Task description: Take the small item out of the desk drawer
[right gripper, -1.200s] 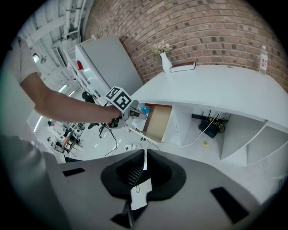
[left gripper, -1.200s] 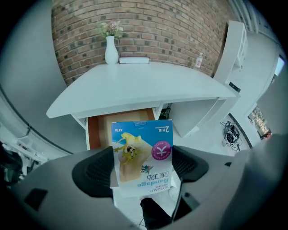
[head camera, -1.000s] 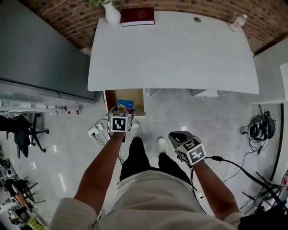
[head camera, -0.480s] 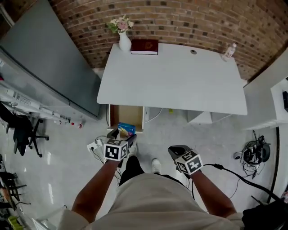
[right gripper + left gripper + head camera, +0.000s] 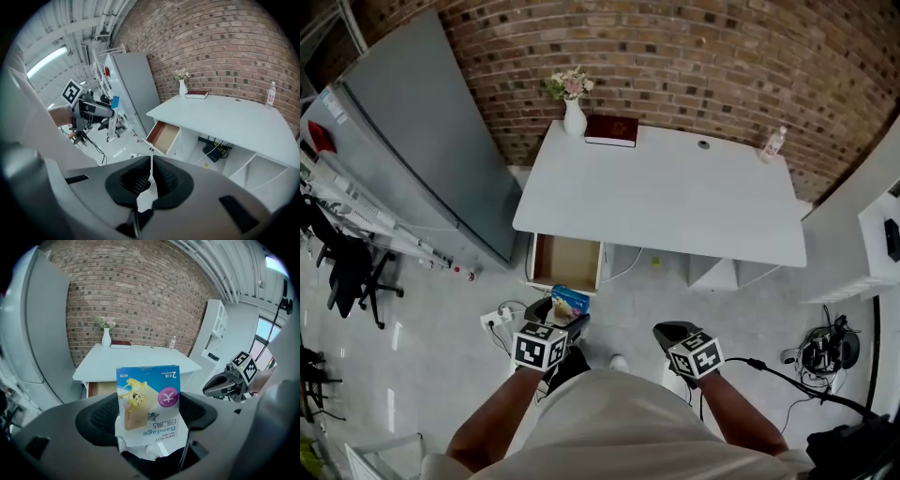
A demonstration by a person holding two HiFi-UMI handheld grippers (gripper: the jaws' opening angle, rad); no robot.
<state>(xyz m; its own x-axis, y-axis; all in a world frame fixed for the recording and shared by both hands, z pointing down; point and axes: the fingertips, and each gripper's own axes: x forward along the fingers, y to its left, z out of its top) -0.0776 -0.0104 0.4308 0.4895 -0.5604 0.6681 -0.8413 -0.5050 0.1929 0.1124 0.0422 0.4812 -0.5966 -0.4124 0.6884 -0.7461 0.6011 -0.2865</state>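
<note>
Well, my left gripper (image 5: 149, 414) was clamped on the small pack (image 5: 149, 394), with a jaw pressing on each side of it. The pack was flat and thin. It was blue along one edge, yellow in the middle with a little picture, and white at the other end. It had a round pink mark, and the word "Bandage" showed upside down. I held it outside the open drawer (image 5: 567, 262), just in front of the desk (image 5: 666, 192). My right gripper (image 5: 151, 180) was closed on nothing, also in front of the desk.
</note>
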